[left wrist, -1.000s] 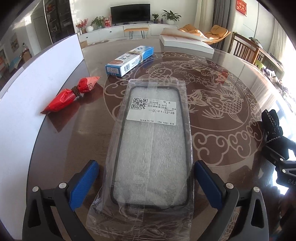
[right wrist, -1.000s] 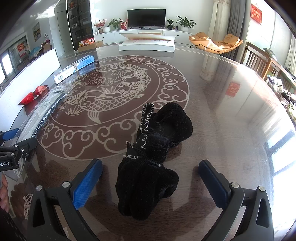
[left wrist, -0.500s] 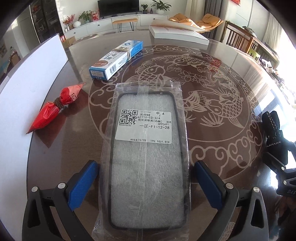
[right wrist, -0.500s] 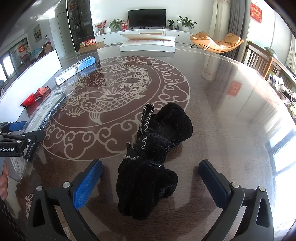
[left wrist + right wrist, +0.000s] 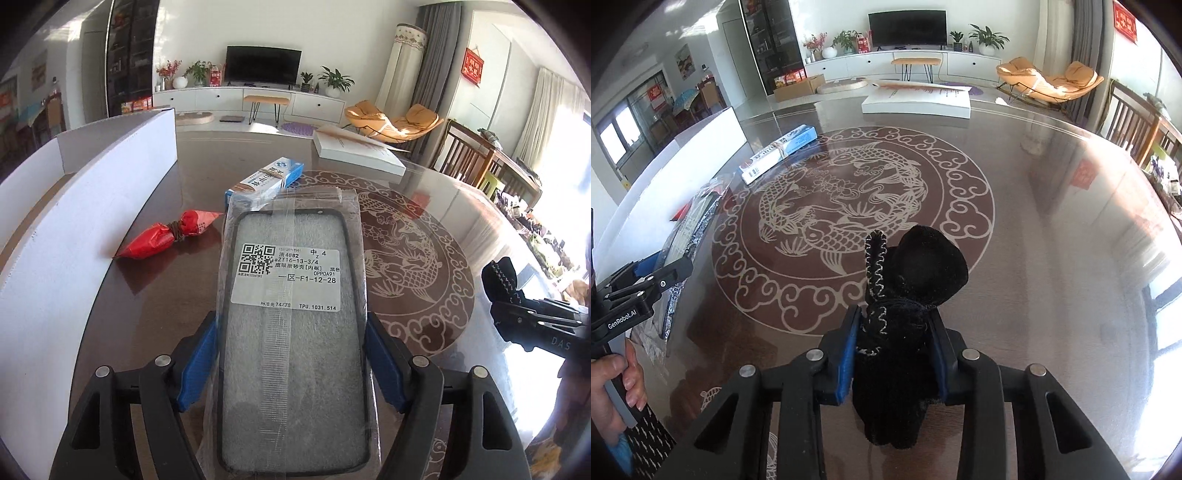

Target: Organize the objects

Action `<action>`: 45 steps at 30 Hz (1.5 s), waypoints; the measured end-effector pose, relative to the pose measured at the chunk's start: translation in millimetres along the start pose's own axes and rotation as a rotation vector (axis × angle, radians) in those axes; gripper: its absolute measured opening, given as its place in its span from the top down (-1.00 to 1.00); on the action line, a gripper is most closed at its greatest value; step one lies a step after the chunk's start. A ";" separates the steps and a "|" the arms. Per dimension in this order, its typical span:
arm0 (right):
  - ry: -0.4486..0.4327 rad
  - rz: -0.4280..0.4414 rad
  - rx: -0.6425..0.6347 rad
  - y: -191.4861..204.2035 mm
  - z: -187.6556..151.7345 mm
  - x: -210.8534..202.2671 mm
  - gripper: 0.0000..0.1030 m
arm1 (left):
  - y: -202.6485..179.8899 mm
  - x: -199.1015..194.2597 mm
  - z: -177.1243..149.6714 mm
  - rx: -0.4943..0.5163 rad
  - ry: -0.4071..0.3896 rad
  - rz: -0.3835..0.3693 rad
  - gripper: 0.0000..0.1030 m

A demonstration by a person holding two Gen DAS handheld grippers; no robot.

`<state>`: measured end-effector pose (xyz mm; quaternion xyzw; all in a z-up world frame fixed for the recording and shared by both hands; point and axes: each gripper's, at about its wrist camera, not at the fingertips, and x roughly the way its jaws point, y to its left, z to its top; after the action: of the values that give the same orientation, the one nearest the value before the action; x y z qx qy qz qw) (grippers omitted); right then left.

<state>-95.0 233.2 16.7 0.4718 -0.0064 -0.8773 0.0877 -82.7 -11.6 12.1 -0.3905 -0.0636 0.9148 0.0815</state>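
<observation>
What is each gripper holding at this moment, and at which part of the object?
The left gripper is closing on the bagged phone case, pads at its long side edges near the lower half. The right gripper is closing on the black glove around its middle.

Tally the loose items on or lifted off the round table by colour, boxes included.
Black: 2, glove and bagged phone case
Red: 1, tied pouch
Blue and white: 1, carton
White: 2, flat box and long open box
Total: 6
</observation>
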 end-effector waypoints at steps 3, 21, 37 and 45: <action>-0.057 0.075 -0.025 33.4 18.7 -15.6 0.33 | 21.8 -46.9 12.4 -0.068 -0.097 -0.013 -0.43; 0.026 0.576 -0.447 433.4 94.0 29.6 0.14 | 292.5 -88.2 29.1 -0.260 0.123 0.521 -0.52; -0.080 0.110 -0.229 143.0 -5.3 44.6 -0.94 | 118.8 -118.5 24.6 0.100 -0.135 0.307 -0.92; -0.075 -0.005 -0.057 38.2 -49.5 17.7 -0.94 | 34.9 9.0 65.6 0.338 0.086 0.199 -0.97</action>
<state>-57.8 196.3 -21.8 0.4358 0.0165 -0.8944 0.0987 -139.8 -47.4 44.5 -0.4142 0.1331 0.8986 0.0577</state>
